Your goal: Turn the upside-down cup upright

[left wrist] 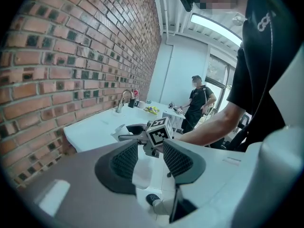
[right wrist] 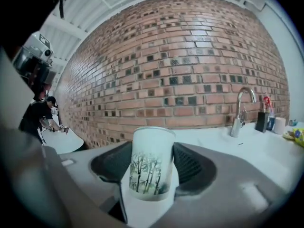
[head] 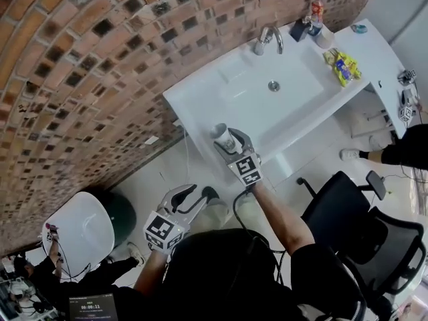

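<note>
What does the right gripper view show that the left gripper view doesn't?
Only the right gripper view shows the bamboo print on the cup, gripped by the right gripper, and a round white table at far left. Only the left gripper view shows the left gripper open and empty, the right gripper's marker cube from outside, and a person standing at the far end of the counter. Both show the brick wall, faucet and counter.

I'm in what looks like an office break corner. Brick wall (head: 80,79), white counter (head: 194,102) with built-in sink (head: 301,85) and tap (head: 267,40), bottles (head: 314,15) beside it. Black office chairs (head: 338,209) next to me, round white table (head: 83,226) nearby.
</note>
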A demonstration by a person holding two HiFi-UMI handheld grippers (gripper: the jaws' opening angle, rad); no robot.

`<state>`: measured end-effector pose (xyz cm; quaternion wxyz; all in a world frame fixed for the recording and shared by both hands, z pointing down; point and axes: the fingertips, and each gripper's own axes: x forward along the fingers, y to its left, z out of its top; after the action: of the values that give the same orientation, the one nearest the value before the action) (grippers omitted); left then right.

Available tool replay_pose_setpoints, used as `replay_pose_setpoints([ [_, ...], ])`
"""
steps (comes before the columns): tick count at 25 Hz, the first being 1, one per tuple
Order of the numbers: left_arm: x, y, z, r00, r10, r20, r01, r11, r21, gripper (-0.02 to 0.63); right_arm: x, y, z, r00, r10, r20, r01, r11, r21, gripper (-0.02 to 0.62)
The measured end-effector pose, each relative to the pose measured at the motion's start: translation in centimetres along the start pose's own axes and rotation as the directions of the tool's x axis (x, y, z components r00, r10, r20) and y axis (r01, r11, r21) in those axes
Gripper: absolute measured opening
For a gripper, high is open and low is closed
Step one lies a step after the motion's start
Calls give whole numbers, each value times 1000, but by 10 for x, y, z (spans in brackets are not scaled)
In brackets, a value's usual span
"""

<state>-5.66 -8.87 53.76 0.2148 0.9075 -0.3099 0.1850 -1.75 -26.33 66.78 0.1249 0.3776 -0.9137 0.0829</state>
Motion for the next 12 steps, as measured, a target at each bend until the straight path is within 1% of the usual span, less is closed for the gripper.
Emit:
replay_pose_setpoints([
  [3, 14, -1, 2, 1000, -2, 6, 2, 1000, -31, 169, 5, -5, -1, 998, 21, 51, -21, 1000, -4, 265],
  [6, 29, 0, 5, 1000, 8, 17, -7, 999, -49, 169, 11, -12, -8, 997, 25, 79, -24, 1000, -10, 264],
  [9, 42, -5, 2, 1000, 11, 14, -10, 998, -62, 169, 17, -15, -22, 996, 37, 84, -37, 999, -1, 264],
  [12, 49, -12, -6, 1000, 19, 0, -19, 997, -77, 169, 21, -11, -35, 995, 68, 71, -68, 998, -4, 265],
])
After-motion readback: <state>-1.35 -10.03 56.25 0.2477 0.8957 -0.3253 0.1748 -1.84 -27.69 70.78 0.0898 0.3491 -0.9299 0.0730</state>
